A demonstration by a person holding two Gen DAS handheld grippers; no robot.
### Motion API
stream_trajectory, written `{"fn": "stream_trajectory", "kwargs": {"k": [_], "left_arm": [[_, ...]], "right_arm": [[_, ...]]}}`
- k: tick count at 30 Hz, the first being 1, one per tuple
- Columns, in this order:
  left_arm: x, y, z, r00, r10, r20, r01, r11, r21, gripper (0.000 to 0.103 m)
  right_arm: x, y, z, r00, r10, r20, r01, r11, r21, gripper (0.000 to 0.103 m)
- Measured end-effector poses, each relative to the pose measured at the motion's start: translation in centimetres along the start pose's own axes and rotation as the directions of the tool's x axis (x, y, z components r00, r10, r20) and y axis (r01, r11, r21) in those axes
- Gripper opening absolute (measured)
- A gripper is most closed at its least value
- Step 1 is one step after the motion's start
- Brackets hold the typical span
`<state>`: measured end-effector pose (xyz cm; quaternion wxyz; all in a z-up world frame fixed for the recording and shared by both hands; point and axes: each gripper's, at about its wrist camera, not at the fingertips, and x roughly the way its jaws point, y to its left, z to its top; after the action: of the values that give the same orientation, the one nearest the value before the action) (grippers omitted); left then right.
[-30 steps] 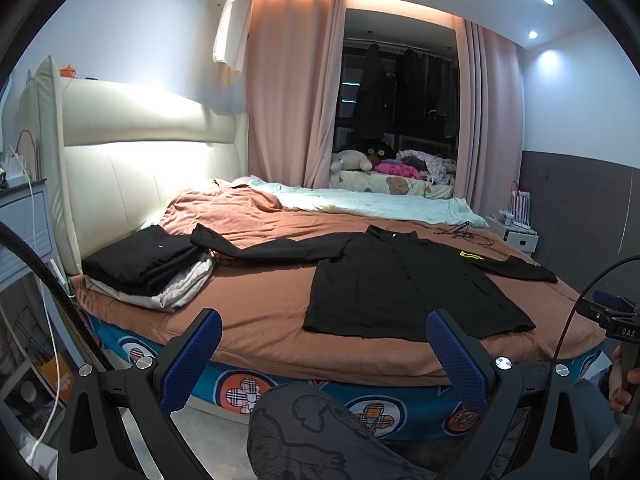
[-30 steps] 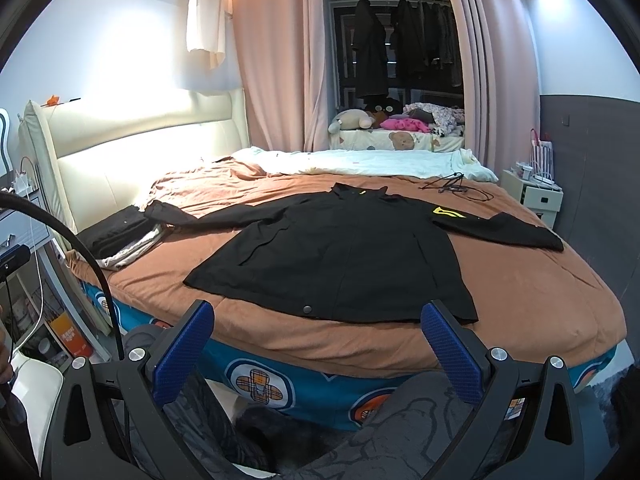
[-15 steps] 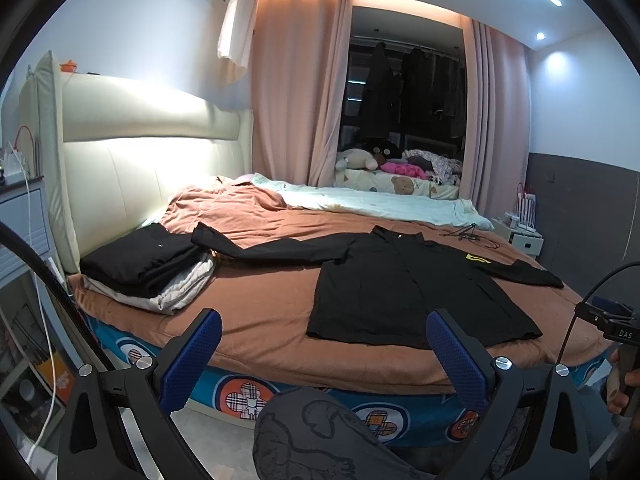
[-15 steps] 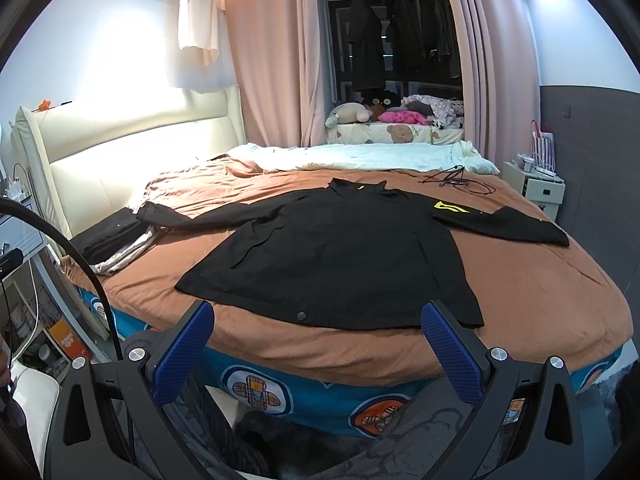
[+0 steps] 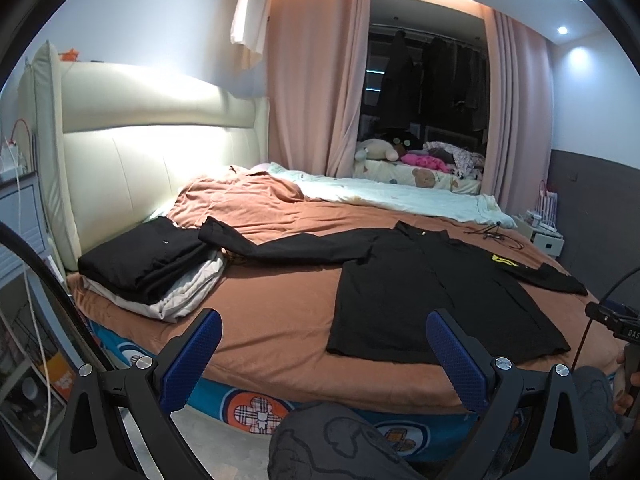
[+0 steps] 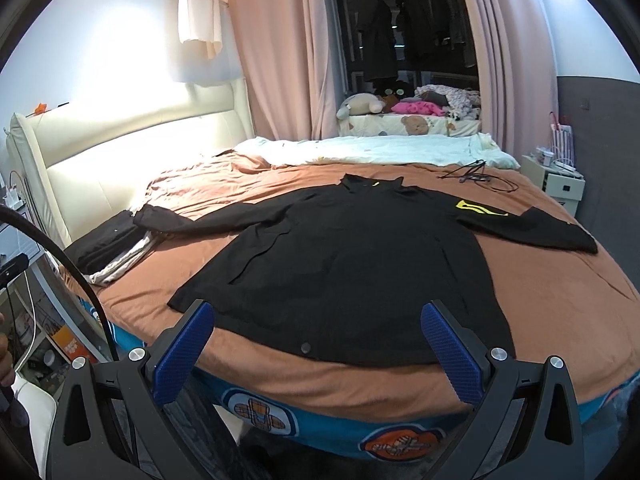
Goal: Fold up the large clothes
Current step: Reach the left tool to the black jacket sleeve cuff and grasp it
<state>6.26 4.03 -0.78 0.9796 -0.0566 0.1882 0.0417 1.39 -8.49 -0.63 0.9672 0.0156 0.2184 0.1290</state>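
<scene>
A large black long-sleeved jacket point(image 6: 352, 264) lies spread flat on the brown bed cover point(image 6: 560, 300), sleeves out to both sides, with a yellow mark on the right sleeve. It also shows in the left wrist view point(image 5: 432, 292). My left gripper point(image 5: 322, 344) is open and empty, held off the bed's near edge, left of the jacket's hem. My right gripper point(image 6: 318, 340) is open and empty, just short of the jacket's near hem.
A stack of folded dark and white clothes point(image 5: 148, 264) lies at the bed's left end by the cream headboard point(image 5: 132, 168). A pale quilt point(image 6: 372, 150) and a cable point(image 6: 476, 176) lie at the far side. A white nightstand point(image 6: 560, 182) stands at the right.
Both grippers have moved closer to the bed, so the jacket looks larger and nearer. The jaws stay open. The jacket has not moved.
</scene>
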Motion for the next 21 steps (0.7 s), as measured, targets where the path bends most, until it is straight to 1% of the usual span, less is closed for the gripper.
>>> {"fn": "stream_trajectory", "kwargs": {"k": [6,9,15,17,19,21], "left_arm": [[3.9,0.4,1.3,0.999,0.029,-0.027,-0.029,0.999,-0.018,0.103],[5.9,1.0,2.4,0.998,0.040,-0.045,-0.042,0.999,-0.028,0.103],[9.5,2.5,3.9,0.996,0.045,-0.075,-0.048,0.998,-0.046,0.103],[11.0,3.2,4.3,0.994,0.038,-0.106,-0.044,0.998,-0.055,0.103],[12.2,3.9,4.6,0.992,0.039,-0.123,-0.048,0.996,-0.071,0.103],[13.5,5.0,5.1,0.990,0.046,-0.137,-0.058,0.994,-0.091,0.103]], "right_arm": [[3.7,-1.7,2.8,0.999,0.020,-0.045,-0.019,1.000,0.006,0.103],[4.9,-2.3,4.8,0.998,0.036,-0.044,-0.035,0.999,0.023,0.103],[8.2,-2.7,8.4,0.998,0.046,-0.053,-0.046,0.999,-0.003,0.103],[9.5,-2.6,9.6,0.997,0.052,-0.060,-0.053,0.998,-0.021,0.103],[10.8,-2.7,10.8,0.994,0.080,-0.076,-0.082,0.996,-0.026,0.103],[12.0,-2.5,12.2,0.995,0.078,-0.068,-0.081,0.996,-0.043,0.103]]}}
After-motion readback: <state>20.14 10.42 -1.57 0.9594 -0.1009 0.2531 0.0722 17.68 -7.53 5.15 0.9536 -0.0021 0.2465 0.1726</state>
